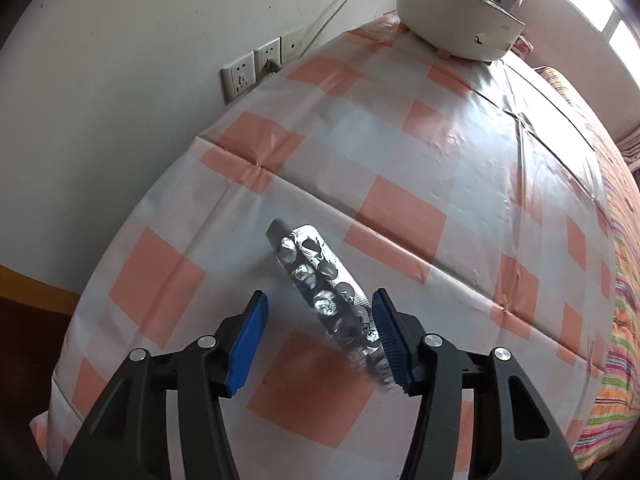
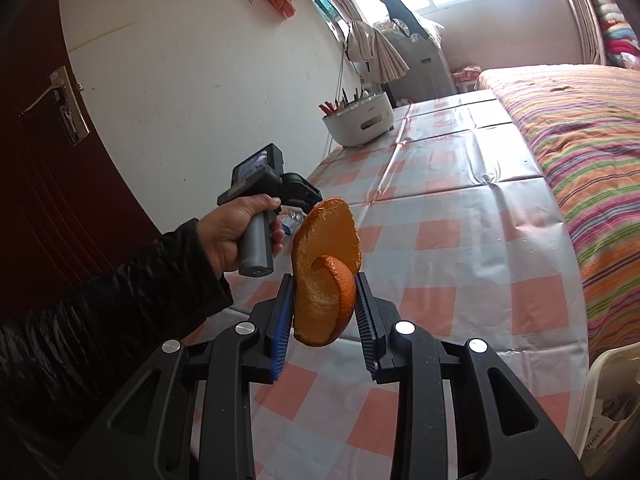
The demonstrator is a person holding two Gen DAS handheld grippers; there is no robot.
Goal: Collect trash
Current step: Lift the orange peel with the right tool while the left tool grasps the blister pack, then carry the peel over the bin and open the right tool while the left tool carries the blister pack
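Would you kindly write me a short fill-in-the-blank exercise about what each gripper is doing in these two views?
1. The right gripper is shut on a piece of orange ____.
2. Between the open jaws of the left gripper sits an empty foil pill ____, touching only one blue pad.
3. The tablecloth is checked in white and ____.
4. The white bowl stands at the table's ____ end, away from both grippers.

Missing words: peel; blister pack; orange; far
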